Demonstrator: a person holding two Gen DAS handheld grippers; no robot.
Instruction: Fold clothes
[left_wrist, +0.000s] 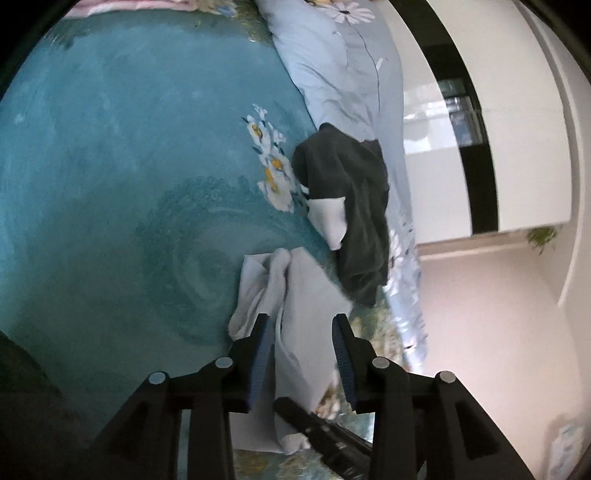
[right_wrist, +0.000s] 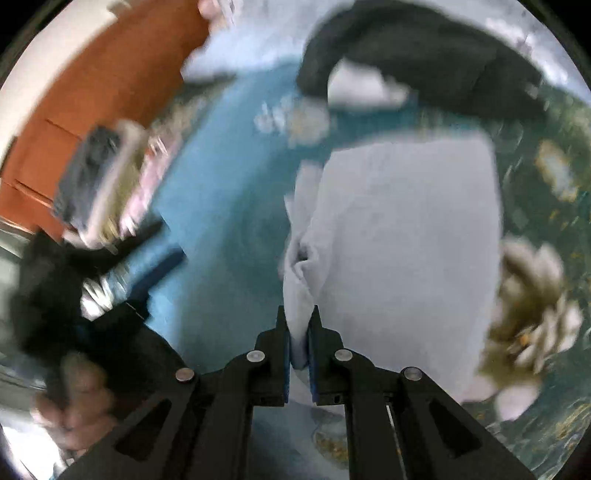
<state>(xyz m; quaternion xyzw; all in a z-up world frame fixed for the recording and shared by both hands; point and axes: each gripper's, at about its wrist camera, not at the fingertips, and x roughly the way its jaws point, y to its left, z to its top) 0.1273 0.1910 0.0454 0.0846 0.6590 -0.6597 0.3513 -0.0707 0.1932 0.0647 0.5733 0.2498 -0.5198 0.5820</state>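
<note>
**Q:** On the bed, what is laid out?

**A:** On a teal bedspread (left_wrist: 110, 166) printed with white flowers lies a pale grey garment (left_wrist: 295, 306), loosely bunched along one side and smooth on the other. Just beyond it sits a dark garment (left_wrist: 354, 206) in a heap, with a light piece tucked under its edge. A pale blue quilt (left_wrist: 343, 81) runs along the far side.

**Q:** And the two tools?

**A:** The left gripper (left_wrist: 304, 332) has its jaws wide, one on each side of the pale cloth, gripping nothing. The right gripper (right_wrist: 298, 325) has its jaws narrow, pinching a bunched edge of the pale grey garment (right_wrist: 399, 236). The right view is blurred, so finer detail is uncertain.

**Q:** How should this step be done well?

**A:** My judgement: the fold is only starting. The left jaws should close on the matching edge or corner, taking the same layers as the right. Then both should lift evenly, keep the cloth taut between them, and lay it flat, well clear of the dark heap, so no creases get trapped.
</note>
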